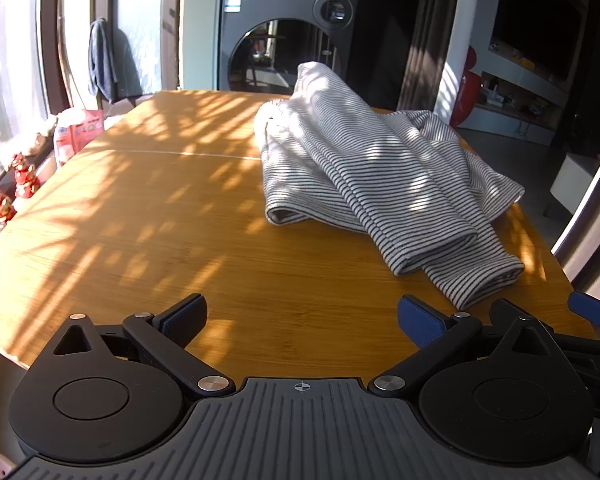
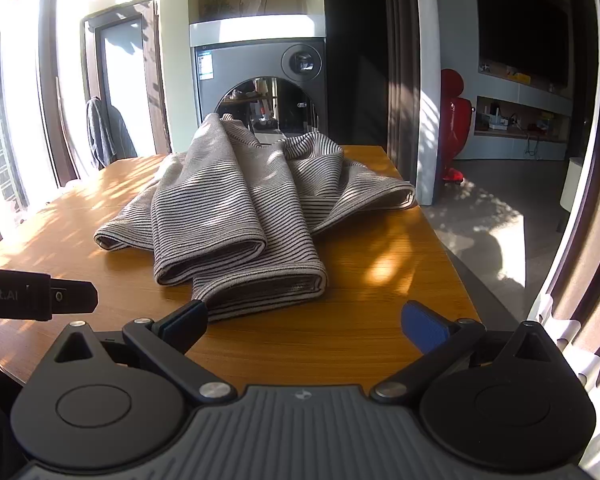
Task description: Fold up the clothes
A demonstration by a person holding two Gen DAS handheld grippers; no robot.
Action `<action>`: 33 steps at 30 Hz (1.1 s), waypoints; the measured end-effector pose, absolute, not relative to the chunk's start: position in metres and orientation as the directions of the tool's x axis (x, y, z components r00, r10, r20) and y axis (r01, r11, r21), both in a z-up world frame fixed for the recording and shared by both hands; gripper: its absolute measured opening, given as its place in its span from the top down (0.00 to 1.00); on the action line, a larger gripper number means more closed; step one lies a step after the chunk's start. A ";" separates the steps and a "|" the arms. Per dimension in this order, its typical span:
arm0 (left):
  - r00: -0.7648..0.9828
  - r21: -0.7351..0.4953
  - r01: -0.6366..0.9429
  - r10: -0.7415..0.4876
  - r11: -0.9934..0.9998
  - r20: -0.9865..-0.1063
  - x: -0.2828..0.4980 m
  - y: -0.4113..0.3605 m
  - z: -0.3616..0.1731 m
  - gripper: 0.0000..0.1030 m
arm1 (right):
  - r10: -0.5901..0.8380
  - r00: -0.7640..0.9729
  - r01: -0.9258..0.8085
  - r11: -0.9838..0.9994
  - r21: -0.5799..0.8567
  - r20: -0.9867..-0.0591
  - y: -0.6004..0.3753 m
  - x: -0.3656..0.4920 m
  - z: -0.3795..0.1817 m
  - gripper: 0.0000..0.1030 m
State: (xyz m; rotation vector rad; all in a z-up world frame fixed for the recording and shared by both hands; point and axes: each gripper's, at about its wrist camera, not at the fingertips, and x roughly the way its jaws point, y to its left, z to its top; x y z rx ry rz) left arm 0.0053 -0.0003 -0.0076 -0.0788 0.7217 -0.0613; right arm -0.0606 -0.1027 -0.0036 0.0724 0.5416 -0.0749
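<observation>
Both sets of jaws stood wide apart and held nothing. The left gripper (image 1: 302, 320) hovered over bare table (image 1: 140, 220), and the garment (image 1: 364, 176) lay ahead at about one o'clock, its nearest hem just beyond the right finger. The right gripper (image 2: 304, 322) sat closer to the cloth: the bottom hem of the garment (image 2: 240, 208) reached nearly to its left finger, at about eleven o'clock, though contact could not be judged.

The garment was a striped piece, heaped and loosely doubled on the wooden table (image 2: 380, 280), with a peak of cloth standing up at its far end. It lay toward the table's right side, one flap near the edge.

The likely trouble: several layers were stacked at the near hem, so a pinch there could take two or three thicknesses and drag the whole heap instead of opening it. A pull toward three o'clock could slide cloth off the table.

The left view showed the broad bare stretch of table toward nine o'clock, room for spreading, and red figurines (image 1: 4, 200) by the window. The right view showed the table's right edge, the floor beyond, and the left gripper's tip (image 2: 72, 300) at nine o'clock.
</observation>
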 end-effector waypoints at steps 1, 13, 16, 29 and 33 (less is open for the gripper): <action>0.749 -0.093 0.030 -0.083 0.995 -0.657 0.005 0.000 -0.008 0.00 | -0.052 0.854 0.090 0.995 0.048 -0.518 -0.103 -0.061 -0.004 0.00; 0.753 -0.075 0.032 -0.074 0.997 -0.653 0.003 -0.004 -0.005 0.00 | -0.042 0.861 0.074 0.996 0.042 -0.507 -0.100 -0.061 -0.001 0.00; 0.756 -0.068 0.033 -0.069 0.997 -0.651 0.002 -0.004 -0.003 0.00 | -0.039 0.865 0.070 0.997 0.044 -0.501 -0.100 -0.063 -0.001 0.00; 0.752 -0.050 0.031 -0.056 0.998 -0.657 0.004 -0.007 -0.005 0.00 | -0.041 0.864 0.077 0.996 0.052 -0.503 -0.103 -0.062 0.000 0.00; 0.749 -0.044 0.030 -0.052 0.999 -0.661 0.005 -0.007 -0.006 0.00 | -0.039 0.861 0.078 0.995 0.055 -0.508 -0.104 -0.062 -0.003 0.00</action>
